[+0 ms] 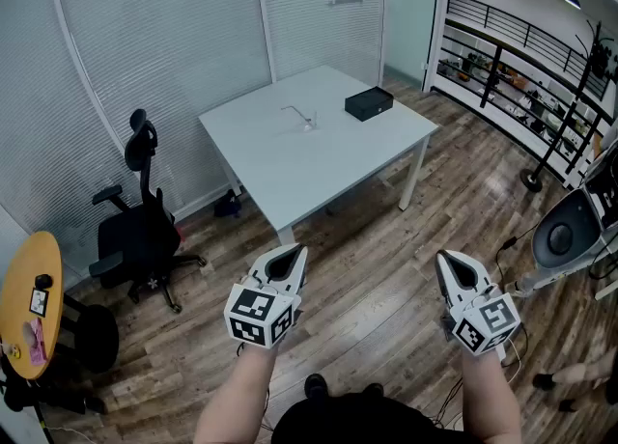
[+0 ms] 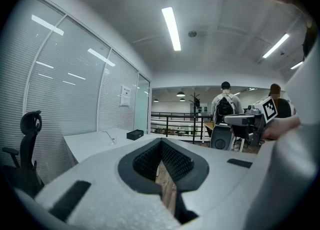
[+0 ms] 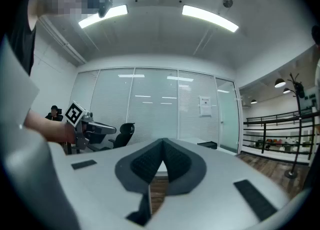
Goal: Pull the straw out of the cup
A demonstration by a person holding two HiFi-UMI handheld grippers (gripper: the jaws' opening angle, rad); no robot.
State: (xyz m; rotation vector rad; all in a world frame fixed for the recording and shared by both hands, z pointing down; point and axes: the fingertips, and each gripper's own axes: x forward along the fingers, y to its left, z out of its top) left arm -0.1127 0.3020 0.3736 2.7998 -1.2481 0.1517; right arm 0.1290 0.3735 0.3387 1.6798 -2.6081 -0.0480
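A small clear cup (image 1: 307, 124) with a bent straw (image 1: 293, 111) stands on the white table (image 1: 290, 167), far ahead of both grippers. In the left gripper view the cup (image 2: 113, 140) is tiny, at the left on the table top. My left gripper (image 1: 290, 255) and right gripper (image 1: 452, 261) hang side by side over the wooden floor, well short of the table and pointing roughly level. Both are shut with nothing between the pads (image 2: 175, 161), and the right gripper's fingertips (image 3: 162, 143) meet.
A black box (image 1: 369, 102) lies on the table's far right part. A black office chair (image 1: 141, 230) stands left of the table, with a yellow round table (image 1: 27, 302) at the far left. A railing (image 1: 526, 56) and a grey round device (image 1: 565, 235) are at the right. People (image 2: 223, 105) stand in the background.
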